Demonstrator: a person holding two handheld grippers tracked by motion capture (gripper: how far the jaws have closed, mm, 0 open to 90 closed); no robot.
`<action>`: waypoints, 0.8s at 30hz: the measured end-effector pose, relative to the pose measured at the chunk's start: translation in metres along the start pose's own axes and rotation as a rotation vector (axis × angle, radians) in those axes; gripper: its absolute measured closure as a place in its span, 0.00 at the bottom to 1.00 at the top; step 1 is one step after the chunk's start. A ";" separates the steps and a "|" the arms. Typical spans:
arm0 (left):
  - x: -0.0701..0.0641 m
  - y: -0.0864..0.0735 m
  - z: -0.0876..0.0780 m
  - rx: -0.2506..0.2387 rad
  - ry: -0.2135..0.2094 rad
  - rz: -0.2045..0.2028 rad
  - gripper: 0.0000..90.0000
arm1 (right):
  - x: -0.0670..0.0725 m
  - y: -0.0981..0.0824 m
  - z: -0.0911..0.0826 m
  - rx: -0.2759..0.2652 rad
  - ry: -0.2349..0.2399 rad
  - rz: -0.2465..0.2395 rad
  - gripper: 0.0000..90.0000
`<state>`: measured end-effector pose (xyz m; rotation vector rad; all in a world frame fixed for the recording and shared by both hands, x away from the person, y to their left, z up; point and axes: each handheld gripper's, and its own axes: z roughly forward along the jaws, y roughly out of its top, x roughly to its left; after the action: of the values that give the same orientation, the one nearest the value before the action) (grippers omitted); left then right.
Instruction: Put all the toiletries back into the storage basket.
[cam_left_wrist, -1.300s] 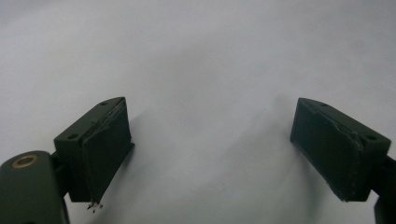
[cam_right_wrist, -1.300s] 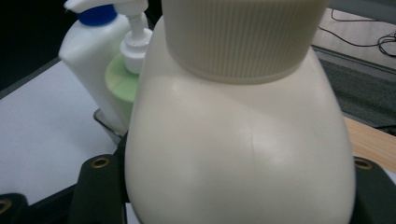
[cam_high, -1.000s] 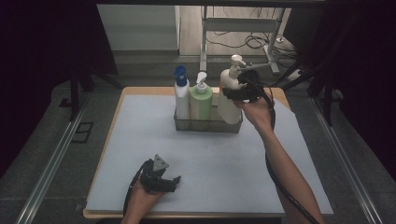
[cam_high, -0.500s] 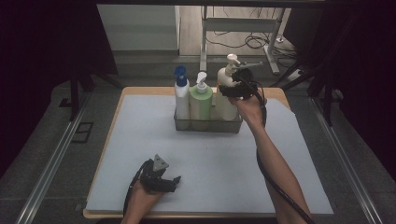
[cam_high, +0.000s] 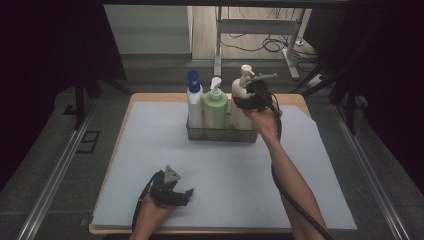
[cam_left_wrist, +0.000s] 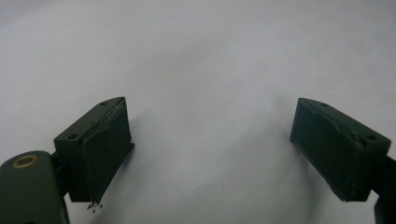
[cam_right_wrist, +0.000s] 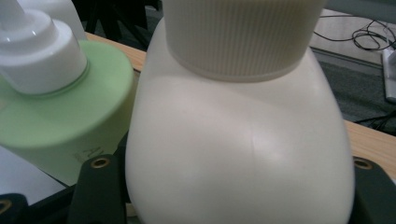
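Observation:
My right gripper (cam_high: 253, 98) is shut on a cream pump bottle (cam_high: 239, 106), holding it upright at the right end of a wire basket (cam_high: 220, 134). In the right gripper view the cream bottle (cam_right_wrist: 238, 149) sits between my fingers (cam_right_wrist: 100, 186), which press its sides. A green pump bottle (cam_high: 215, 109) stands in the middle of the basket, close against the cream bottle's left side in the right gripper view (cam_right_wrist: 60, 102). A white bottle with a blue cap (cam_high: 194, 102) stands at the left end. My left gripper (cam_high: 186, 195) rests open on the grey mat, with nothing between its jaws (cam_left_wrist: 212, 154).
The grey mat (cam_high: 150, 150) covers a wooden table (cam_high: 300, 99). Metal rails run along both sides. Dark curtains, a table leg and cables lie beyond the far edge. The right gripper's cable trails along the forearm.
My right hand has lowered the cream bottle a little, down beside the green bottle at the basket's right end. The left gripper has stayed where it was.

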<state>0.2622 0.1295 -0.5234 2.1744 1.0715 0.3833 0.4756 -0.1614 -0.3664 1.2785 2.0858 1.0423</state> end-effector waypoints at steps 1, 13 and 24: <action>0.000 0.000 0.000 0.001 0.000 0.001 0.13 | 0.000 -0.001 0.001 0.000 0.003 -0.002 0.41; 0.000 0.000 0.000 0.001 0.000 0.001 0.13 | 0.000 -0.013 0.006 0.019 0.002 -0.001 0.41; 0.000 0.000 0.000 0.002 0.000 0.001 0.13 | 0.002 -0.025 0.014 0.038 0.008 0.003 0.41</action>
<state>0.2622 0.1296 -0.5233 2.1765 1.0715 0.3834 0.4713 -0.1620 -0.3950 1.2975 2.1196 1.0155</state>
